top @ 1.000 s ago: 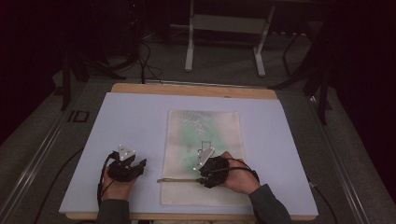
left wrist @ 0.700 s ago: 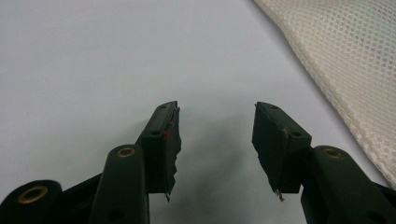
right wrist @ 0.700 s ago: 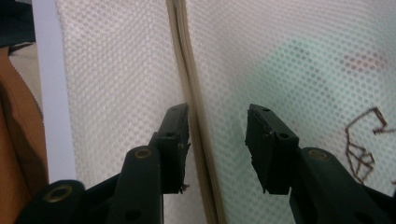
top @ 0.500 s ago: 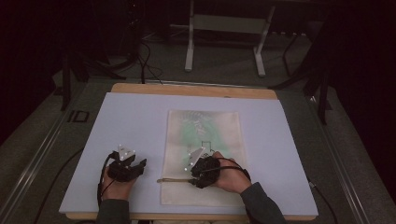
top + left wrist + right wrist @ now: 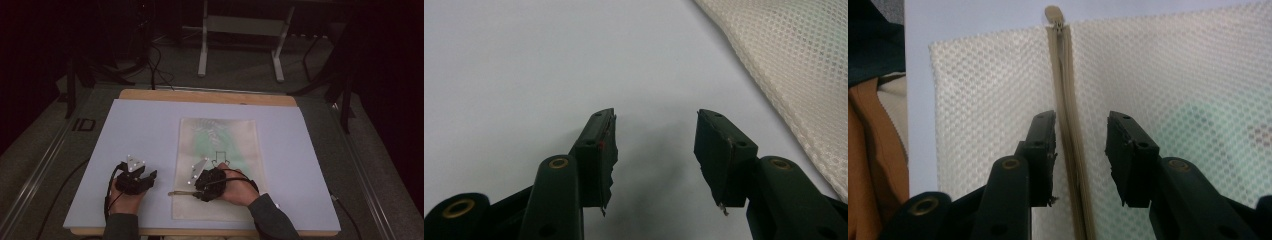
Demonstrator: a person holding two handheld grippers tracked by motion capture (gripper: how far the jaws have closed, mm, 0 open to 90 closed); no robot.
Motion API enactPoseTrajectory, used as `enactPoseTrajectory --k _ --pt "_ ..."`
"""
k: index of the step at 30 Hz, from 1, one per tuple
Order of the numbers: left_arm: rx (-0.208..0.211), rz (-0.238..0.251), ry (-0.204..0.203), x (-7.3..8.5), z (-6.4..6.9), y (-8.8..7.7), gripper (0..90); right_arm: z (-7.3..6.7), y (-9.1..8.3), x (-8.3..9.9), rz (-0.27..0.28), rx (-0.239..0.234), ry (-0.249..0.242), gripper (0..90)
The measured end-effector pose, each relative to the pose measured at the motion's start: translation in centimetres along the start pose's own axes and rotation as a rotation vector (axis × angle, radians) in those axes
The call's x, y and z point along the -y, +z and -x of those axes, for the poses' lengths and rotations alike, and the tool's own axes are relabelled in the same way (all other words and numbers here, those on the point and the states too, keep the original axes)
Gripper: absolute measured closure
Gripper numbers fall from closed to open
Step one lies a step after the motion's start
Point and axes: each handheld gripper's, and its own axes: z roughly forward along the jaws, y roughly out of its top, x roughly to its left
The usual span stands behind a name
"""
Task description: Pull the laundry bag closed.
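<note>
A cream mesh bag lies flat on the table, its tan zipper shut.

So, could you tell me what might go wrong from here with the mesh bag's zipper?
The right gripper, whose jaws have just been closing, straddles the zipper partway along, far from the pull; it may pinch the tape and mesh instead of the tab. The left gripper hangs open over the mat, off the bag, so the unpinned bag may slide or bunch when tugged.
</note>
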Motion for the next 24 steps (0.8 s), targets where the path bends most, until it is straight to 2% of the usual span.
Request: enactPoseTrajectory --k 5,8,14,24 --pt "0.0 0.001 0.0 0.0 0.0 0.0 50.5 -0.2 0.5 -0.4 0.012 -0.005 -0.007 64.9" --pt "0.001 0.001 0.0 0.0 0.0 0.0 50.5 -0.4 0.9 -0.8 0.007 -0.017 -0.02 69.9" --pt "0.001 0.001 0.001 0.0 0.0 0.0 50.3 -0.7 1.4 -1.8 0.013 -0.027 -0.039 74.4" --pt "0.003 0.002 0.002 0.0 0.0 0.0 50.2 -0.9 2.5 -3.8 0.017 -0.045 -0.055 74.7"
